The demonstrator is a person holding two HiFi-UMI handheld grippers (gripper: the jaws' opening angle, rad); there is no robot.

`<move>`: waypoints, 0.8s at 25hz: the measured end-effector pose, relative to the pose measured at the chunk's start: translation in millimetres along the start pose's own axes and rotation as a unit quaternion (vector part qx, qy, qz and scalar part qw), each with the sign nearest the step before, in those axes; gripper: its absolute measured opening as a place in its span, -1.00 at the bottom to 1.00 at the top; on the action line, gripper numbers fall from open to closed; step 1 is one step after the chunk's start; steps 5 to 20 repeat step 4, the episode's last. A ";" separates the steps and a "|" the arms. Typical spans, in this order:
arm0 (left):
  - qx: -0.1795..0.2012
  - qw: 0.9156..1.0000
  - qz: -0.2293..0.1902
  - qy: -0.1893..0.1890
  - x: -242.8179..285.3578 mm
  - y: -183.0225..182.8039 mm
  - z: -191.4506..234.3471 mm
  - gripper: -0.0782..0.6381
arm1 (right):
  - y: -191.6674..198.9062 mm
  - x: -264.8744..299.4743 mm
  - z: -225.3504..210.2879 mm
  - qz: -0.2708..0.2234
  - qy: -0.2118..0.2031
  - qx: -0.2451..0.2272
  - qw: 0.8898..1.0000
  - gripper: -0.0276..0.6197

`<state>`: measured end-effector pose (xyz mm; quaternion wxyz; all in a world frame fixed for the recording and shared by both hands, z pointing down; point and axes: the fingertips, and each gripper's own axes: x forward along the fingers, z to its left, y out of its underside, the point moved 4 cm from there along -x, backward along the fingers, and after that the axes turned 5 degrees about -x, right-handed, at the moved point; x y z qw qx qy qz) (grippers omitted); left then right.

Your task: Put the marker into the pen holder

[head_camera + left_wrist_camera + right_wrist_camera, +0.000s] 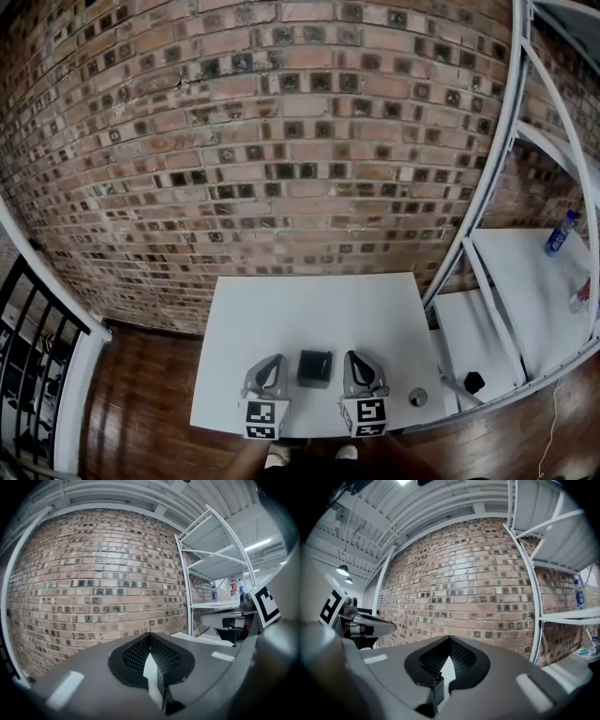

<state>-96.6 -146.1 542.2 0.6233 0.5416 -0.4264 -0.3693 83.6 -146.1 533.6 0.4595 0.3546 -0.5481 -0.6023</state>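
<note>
The pen holder (315, 368) stands on the table (309, 309) between both sets of jaws. It is just right of the left gripper (271, 362) and just left of the right gripper (354, 360), about equally near each. Both grippers have their jaws pressed together and hold nothing. I can't pick out any marker, so I can't tell which way it lies.

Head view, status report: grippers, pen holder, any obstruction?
Left gripper and right gripper shut, empty, over white table, near edge. Black square pen holder between them. Marker not in sight. Path clear.
</note>
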 end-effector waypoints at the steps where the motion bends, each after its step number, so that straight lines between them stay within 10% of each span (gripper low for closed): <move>1: 0.002 1.000 0.000 -0.001 -0.5 -0.6 0.5 -0.74 | 0.1 0.1 0.7 0.000 -0.001 -0.001 1.000 -0.91; 20: 0.003 1.000 0.001 -0.002 -0.9 0.2 1.4 -0.74 | 0.2 0.7 2.2 -0.001 -0.004 -0.004 1.000 -0.91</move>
